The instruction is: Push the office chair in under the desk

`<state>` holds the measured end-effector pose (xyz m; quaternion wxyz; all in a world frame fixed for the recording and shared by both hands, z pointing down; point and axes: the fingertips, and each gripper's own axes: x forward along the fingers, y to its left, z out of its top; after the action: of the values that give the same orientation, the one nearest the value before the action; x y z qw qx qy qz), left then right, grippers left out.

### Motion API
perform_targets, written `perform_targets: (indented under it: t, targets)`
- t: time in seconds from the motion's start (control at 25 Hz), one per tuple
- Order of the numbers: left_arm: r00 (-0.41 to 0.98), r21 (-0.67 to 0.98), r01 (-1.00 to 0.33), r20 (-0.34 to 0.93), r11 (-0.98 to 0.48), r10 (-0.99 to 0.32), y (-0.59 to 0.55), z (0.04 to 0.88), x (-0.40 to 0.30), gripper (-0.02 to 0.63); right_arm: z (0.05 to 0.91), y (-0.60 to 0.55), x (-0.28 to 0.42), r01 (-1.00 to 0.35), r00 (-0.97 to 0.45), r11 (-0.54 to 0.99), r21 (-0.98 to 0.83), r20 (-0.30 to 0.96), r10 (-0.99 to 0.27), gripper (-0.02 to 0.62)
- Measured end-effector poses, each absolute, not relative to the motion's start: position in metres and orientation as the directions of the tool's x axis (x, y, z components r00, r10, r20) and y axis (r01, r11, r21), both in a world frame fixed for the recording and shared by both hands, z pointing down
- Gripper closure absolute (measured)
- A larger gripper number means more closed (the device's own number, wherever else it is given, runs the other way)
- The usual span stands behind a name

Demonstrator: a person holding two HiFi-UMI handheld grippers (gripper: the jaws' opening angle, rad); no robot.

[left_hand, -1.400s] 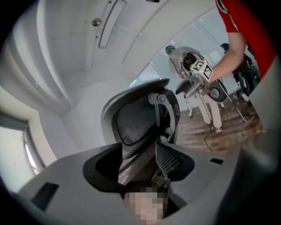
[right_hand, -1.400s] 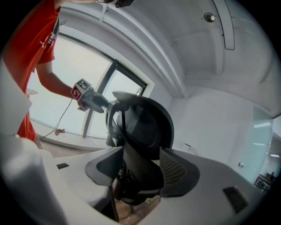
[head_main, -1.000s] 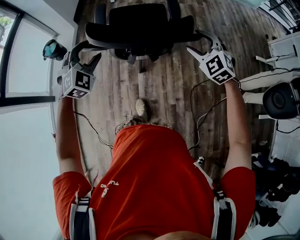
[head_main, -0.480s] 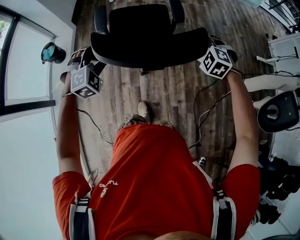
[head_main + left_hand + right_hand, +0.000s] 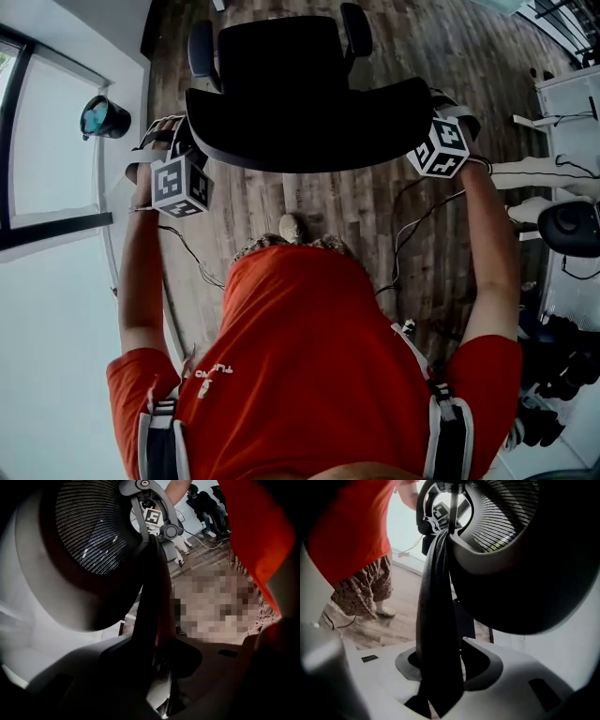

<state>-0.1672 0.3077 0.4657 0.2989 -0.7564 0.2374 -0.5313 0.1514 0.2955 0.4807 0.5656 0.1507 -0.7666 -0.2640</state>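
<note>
A black office chair (image 5: 309,112) stands on the wood floor in front of me, its curved mesh backrest nearest. My left gripper (image 5: 181,139) sits at the backrest's left end and my right gripper (image 5: 439,105) at its right end. In the left gripper view the dark backrest rim (image 5: 151,606) runs between the closing jaws of the left gripper (image 5: 158,653). In the right gripper view the rim (image 5: 436,616) fills the gap of the right gripper (image 5: 439,667), whose jaws are also closing. The mesh (image 5: 506,513) bulges to one side.
My foot (image 5: 292,226) is just behind the chair. Cables (image 5: 412,220) trail over the floor at right. A glass wall (image 5: 47,150) and a dark round object (image 5: 101,116) lie left. White furniture (image 5: 572,94) and another chair (image 5: 574,225) stand right.
Both grippers have moved in from beside the chair onto the two ends of the backrest, and their jaws have narrowed around its rim. The chair now sits lower and larger in view.
</note>
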Motion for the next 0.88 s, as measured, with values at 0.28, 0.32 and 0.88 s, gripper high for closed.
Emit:
perform_targets:
  t: [0.28, 0.32, 0.88]
  targets:
    - [0.336, -0.709, -0.009, 0.662, -0.705, -0.670, 0.297, 0.470, -0.172, 0.492, 0.481, 0.290, 0.146, 0.093, -0.327, 0.819, 0.566, 0.794, -0.512, 0.439]
    - [0.339, -0.713, -0.010, 0.658, -0.702, -0.673, 0.292, 0.469, -0.172, 0.492, 0.481, 0.285, 0.146, 0.086, -0.324, 0.817, 0.571, 0.791, -0.519, 0.437]
    - [0.318, -0.695, -0.009, 0.680, -0.719, -0.661, 0.198, 0.467, -0.180, 0.491, 0.479, 0.194, 0.140, 0.057, -0.311, 0.819, 0.571, 0.790, -0.529, 0.437]
